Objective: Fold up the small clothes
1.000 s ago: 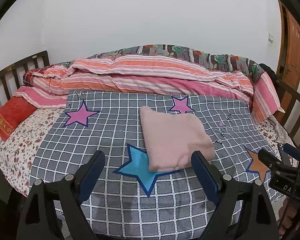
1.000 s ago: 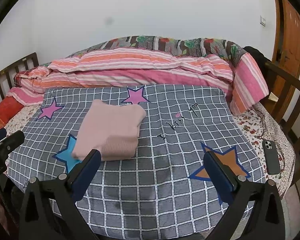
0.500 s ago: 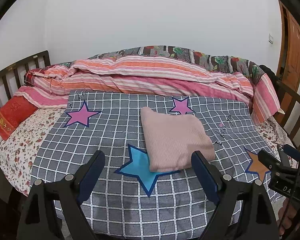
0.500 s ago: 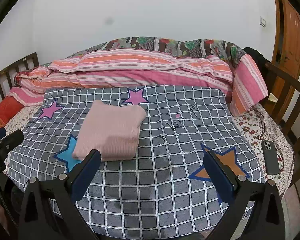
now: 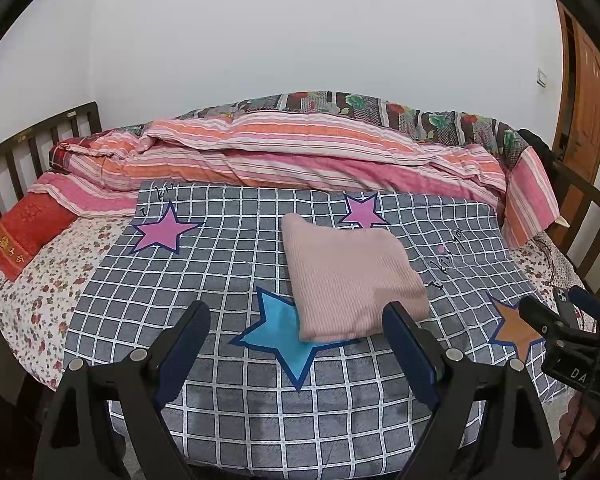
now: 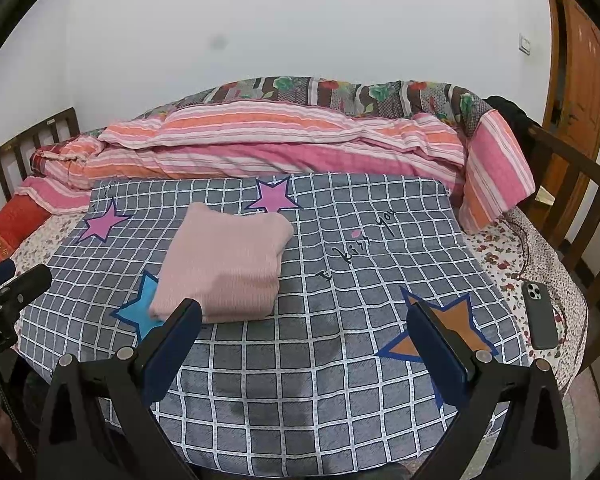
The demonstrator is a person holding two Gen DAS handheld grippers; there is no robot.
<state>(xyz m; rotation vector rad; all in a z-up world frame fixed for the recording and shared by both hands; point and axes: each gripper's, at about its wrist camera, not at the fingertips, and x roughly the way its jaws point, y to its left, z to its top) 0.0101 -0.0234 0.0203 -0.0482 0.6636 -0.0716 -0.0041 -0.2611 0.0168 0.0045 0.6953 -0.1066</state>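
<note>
Pink knit garment [image 5: 352,280] is lying folded into a compact rectangle w/ several layers stacked, on the grey checked star-print blanket [image 5: 220,280] covering the bed. Judging by the tidy edges & squared shape, the fold on this piece is looking done; no other loose small clothes are showing in either view, so what's left can't be told from here, maybe just a final tidy or moving it aside.

Left tongs [image 5: 296,344] are hovering w/ jaws wide apart, nothing between them, not touching fabric. In the left wrist view the garment is sitting centre-right, just above & between the two jaw tips, its lower right corner partly hidden behind the right jaw; its lower left edge is overlapping the blue star [image 5: 280,336].

Right tongs [image 6: 304,340] are also standing wide apart & empty, off the cloth. In the right wrist view the garment [image 6: 228,264] is lying centre-left, above the left jaw, its near edge tucked behind that jaw tip; the right jaw is over the orange star [image 6: 460,320], well apart from the garment.

Striped pink-orange quilt [image 5: 300,148] is bunched along the upper part of the frame, & a phone [image 6: 542,316] is lying at far right on the floral sheet [image 5: 40,280], both clear of the garment.
</note>
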